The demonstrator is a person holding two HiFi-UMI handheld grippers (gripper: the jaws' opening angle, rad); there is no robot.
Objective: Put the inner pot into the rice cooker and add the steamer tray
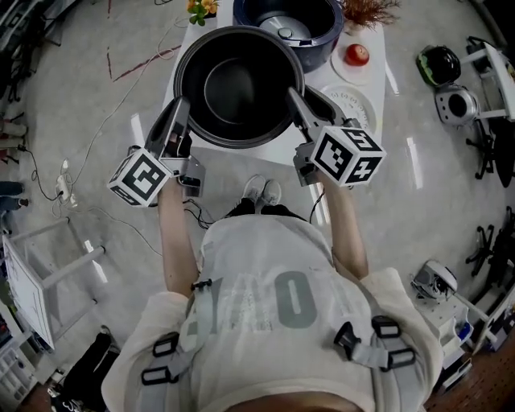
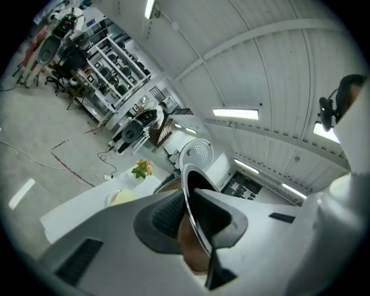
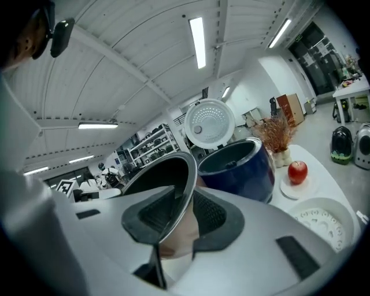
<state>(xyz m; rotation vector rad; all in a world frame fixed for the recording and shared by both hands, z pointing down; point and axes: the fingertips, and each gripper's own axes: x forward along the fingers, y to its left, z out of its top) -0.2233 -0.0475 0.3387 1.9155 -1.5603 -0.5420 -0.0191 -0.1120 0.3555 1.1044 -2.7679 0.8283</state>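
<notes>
The black inner pot (image 1: 239,84) hangs in the air between my two grippers, above the near part of the white table. My left gripper (image 1: 182,103) is shut on the pot's left rim (image 2: 193,208). My right gripper (image 1: 293,92) is shut on its right rim (image 3: 179,214). In both gripper views the thin metal rim runs between the dark pads. The dark blue rice cooker (image 1: 287,24) stands behind the pot with its white lid (image 3: 209,124) raised and its cavity open. To the right of the pot, the white steamer tray (image 1: 350,100) lies on the table.
A red apple (image 1: 356,54) sits on a small plate beside the cooker. Yellow flowers (image 1: 201,10) and a dried plant (image 1: 370,10) stand at the table's far corners. Cables lie on the floor at left, and appliances (image 1: 451,100) and chairs stand at right.
</notes>
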